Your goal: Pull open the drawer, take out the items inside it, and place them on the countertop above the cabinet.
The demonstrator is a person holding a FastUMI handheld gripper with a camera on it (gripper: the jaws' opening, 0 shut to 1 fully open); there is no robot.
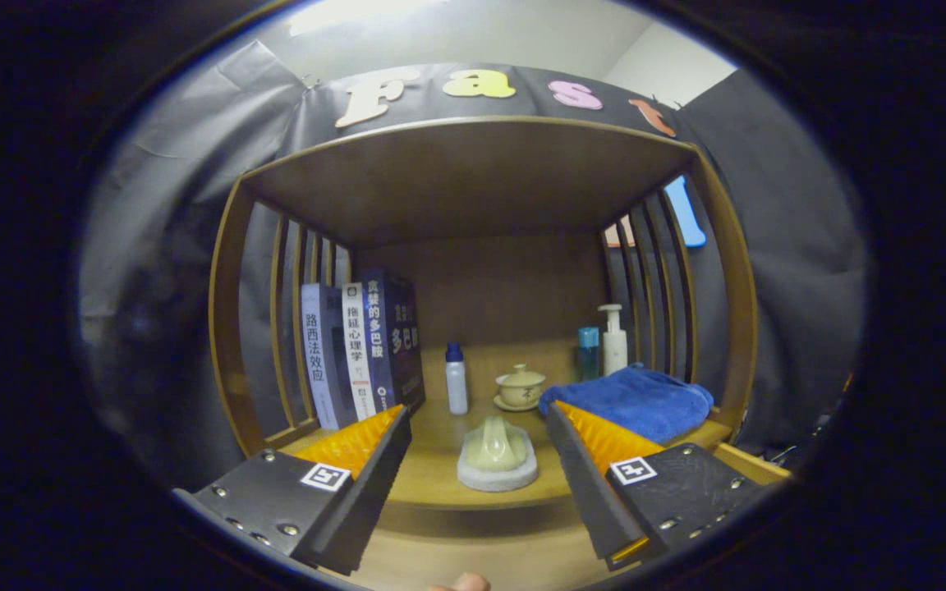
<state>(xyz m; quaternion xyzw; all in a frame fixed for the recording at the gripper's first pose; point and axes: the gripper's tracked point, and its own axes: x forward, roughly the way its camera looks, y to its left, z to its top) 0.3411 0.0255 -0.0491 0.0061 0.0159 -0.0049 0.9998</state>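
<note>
Wooden shelf [440, 484] carrying upright books [362, 349], a small bottle [456, 379], a lidded cup [520, 387], a folded blue towel [637, 402], two bottles [604, 345] behind it, and a pale ornament [497, 455] between the open claw [477, 435] fingers.

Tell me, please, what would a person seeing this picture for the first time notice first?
Probably the open gripper, whose two fingers frame a pale ornament on a round base at the shelf's front edge. Next comes the folded blue towel beyond the right finger, then the upright books beyond the left finger, against the slatted side of the wooden shelf.
</note>
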